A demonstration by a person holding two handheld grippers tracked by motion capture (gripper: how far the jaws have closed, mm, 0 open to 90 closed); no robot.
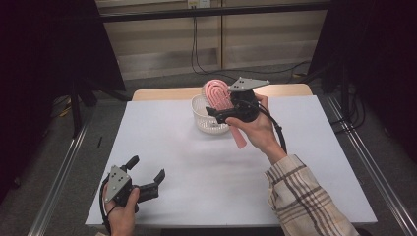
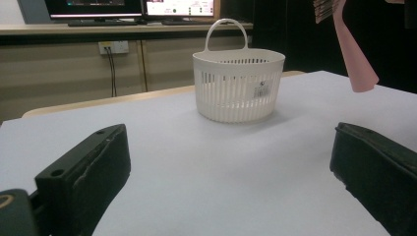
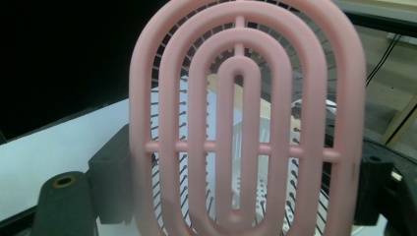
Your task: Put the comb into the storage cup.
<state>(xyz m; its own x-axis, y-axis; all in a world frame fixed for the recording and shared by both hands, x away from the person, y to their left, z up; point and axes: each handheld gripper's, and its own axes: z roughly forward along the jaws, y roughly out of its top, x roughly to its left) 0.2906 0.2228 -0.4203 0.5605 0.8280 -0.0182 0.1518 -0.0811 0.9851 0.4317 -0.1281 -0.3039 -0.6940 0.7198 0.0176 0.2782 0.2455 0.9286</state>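
Observation:
A pink vented hairbrush is held tilted over a white slatted basket at the back of the table. My right gripper is shut on the brush head, and the handle points down toward the person. In the right gripper view the brush stands between the two black fingers, and basket slats show through its gaps. My left gripper rests at the front left of the table, open and holding nothing. In the left gripper view the basket stands ahead with the brush's handle hanging at the upper right.
A white sheet covers the table, whose wooden edge shows at the back. Cables hang on the wall behind it. Monitors and a shelf stand beyond the table in the left gripper view.

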